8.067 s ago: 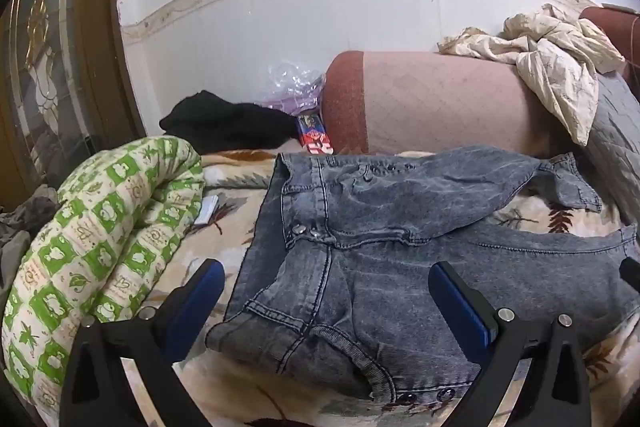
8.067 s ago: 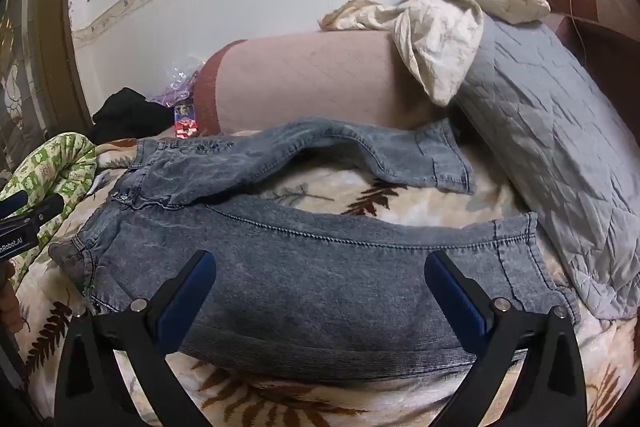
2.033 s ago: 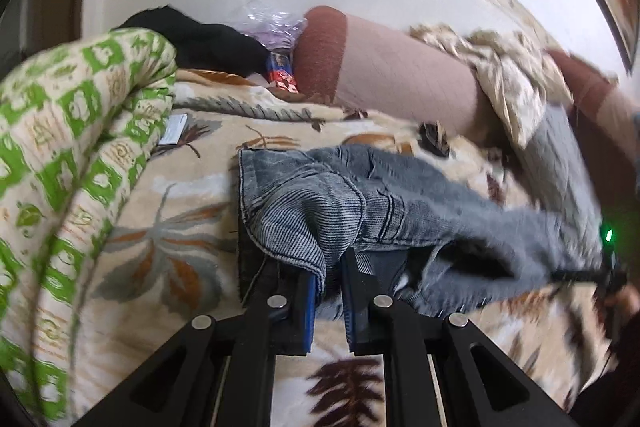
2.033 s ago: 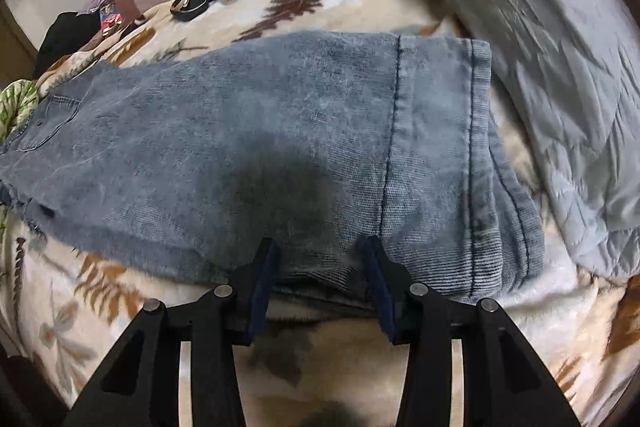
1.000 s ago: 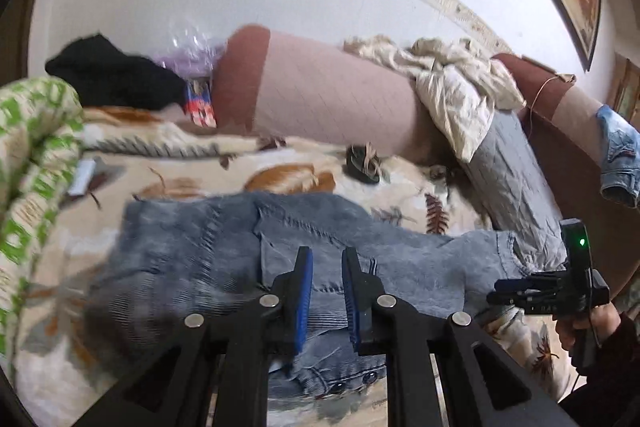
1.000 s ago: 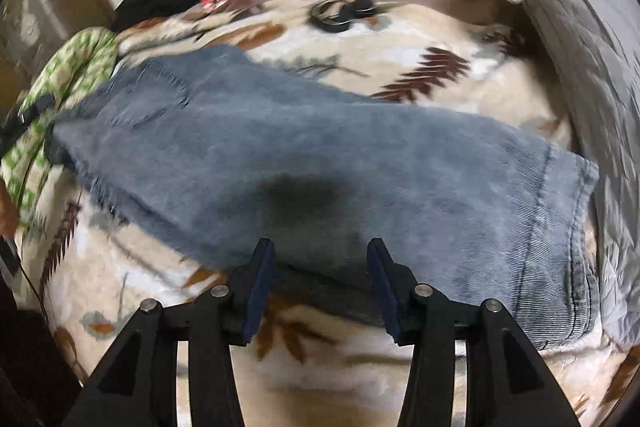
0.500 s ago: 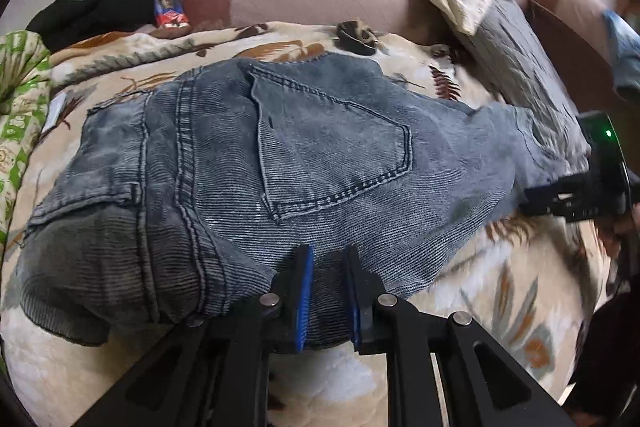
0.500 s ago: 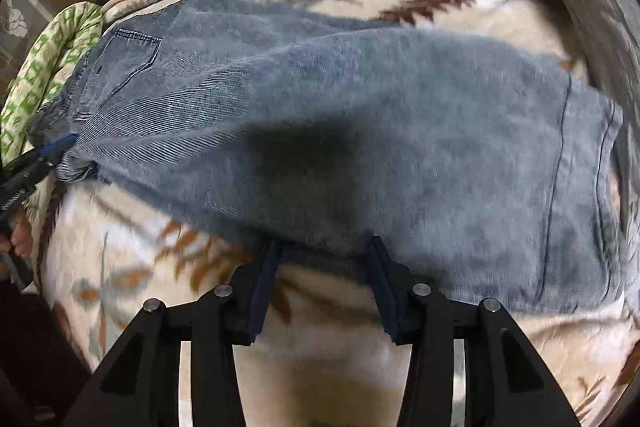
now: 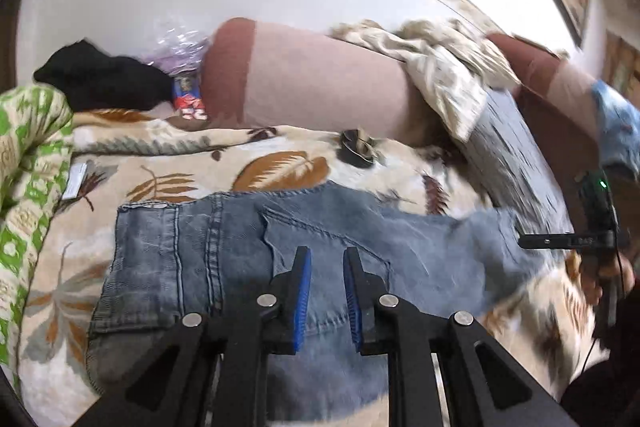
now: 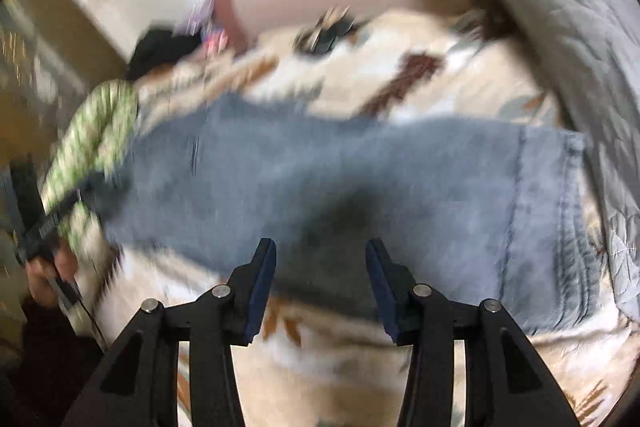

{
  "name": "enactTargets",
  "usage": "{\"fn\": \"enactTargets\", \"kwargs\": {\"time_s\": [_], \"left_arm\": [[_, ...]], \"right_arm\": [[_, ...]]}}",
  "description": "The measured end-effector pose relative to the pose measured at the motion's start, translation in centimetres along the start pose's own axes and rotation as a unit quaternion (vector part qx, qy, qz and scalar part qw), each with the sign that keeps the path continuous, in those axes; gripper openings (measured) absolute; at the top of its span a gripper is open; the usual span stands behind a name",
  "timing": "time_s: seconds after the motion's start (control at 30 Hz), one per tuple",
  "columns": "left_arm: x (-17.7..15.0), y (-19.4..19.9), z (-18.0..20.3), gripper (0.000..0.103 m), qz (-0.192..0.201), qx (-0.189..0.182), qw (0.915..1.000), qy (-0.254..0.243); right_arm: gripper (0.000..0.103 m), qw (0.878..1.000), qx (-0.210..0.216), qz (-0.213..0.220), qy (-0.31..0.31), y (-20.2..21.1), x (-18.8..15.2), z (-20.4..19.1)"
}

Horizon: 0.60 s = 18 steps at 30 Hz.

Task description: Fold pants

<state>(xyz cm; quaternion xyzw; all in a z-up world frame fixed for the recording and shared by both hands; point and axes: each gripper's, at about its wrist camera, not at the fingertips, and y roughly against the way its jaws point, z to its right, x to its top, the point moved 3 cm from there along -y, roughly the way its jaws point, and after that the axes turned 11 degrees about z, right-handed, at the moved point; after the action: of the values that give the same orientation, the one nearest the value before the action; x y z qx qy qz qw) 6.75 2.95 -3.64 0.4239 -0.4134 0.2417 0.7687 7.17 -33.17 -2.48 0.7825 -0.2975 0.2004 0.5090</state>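
Observation:
Grey-blue jeans (image 9: pixel 224 251) lie folded lengthwise, leg on leg, on the leaf-patterned blanket (image 9: pixel 168 167), back pocket up, waistband left, hems right. My left gripper (image 9: pixel 325 259) hovers above the seat with its blue pads a narrow gap apart and nothing between them. In the right wrist view, which is blurred, the jeans (image 10: pixel 400 179) stretch across the bed with the hem at right. My right gripper (image 10: pixel 321 251) is open and empty over the near edge of the legs. It also shows in the left wrist view (image 9: pixel 568 239) by the hem.
A pink bolster (image 9: pixel 320 83) with a cream cloth (image 9: pixel 432 67) lies at the back. A grey quilted cushion (image 9: pixel 508 155) is at right, a green-white quilt (image 9: pixel 24 163) at left. A dark small item (image 9: pixel 356 151) and black clothes (image 9: pixel 100 79) sit beyond the jeans.
Both grippers have let go of the jeans and pulled back and up. The left jaws opened slightly, the right jaws wider. The jeans now lie flat.

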Motion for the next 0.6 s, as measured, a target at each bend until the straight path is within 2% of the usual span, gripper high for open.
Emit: {"fn": "enactTargets", "kwargs": {"time_s": [0.03, 0.1, 0.17, 0.23, 0.33, 0.47, 0.53, 0.6], "left_arm": [[-0.2, -0.6, -0.5, 0.022, -0.011, 0.009, 0.9998, 0.011], [-1.1, -1.9, -1.3, 0.022, -0.035, 0.022, 0.9986, 0.033], [-2.1, -2.7, -1.4, 0.022, -0.051, 0.022, 0.9977, 0.039], [-3.0, -3.0, -0.6, 0.022, -0.061, 0.016, 0.9978, 0.021], [-4.1, -3.3, 1.1, 0.022, -0.077, 0.009, 0.9969, -0.014], [-5.1, -4.0, 1.3, 0.022, -0.091, 0.043, 0.9932, -0.059], [-5.7, -4.4, 0.4, 0.022, -0.098, 0.059, 0.9918, -0.057], [-5.8, -4.6, -0.3, 0.022, -0.098, 0.054, 0.9929, -0.041]], "right_arm": [[0.048, 1.000, 0.007, 0.014, -0.011, -0.2, 0.5, 0.0], [0.048, 1.000, 0.010, 0.014, -0.016, -1.6, 1.5, -0.7], [0.048, 1.000, 0.022, 0.014, -0.001, -3.6, 2.3, -3.2], [0.048, 0.999, 0.035, 0.008, 0.016, -5.0, 3.0, -4.5], [0.048, 0.999, 0.030, -0.005, 0.029, -7.7, 3.5, -5.6], [0.048, 1.000, 0.027, -0.005, 0.008, -10.3, 4.6, -4.9], [0.048, 1.000, 0.001, 0.004, -0.002, -10.1, 5.1, -3.8], [0.048, 1.000, -0.006, 0.012, -0.018, -8.5, 5.2, -1.9]]}}
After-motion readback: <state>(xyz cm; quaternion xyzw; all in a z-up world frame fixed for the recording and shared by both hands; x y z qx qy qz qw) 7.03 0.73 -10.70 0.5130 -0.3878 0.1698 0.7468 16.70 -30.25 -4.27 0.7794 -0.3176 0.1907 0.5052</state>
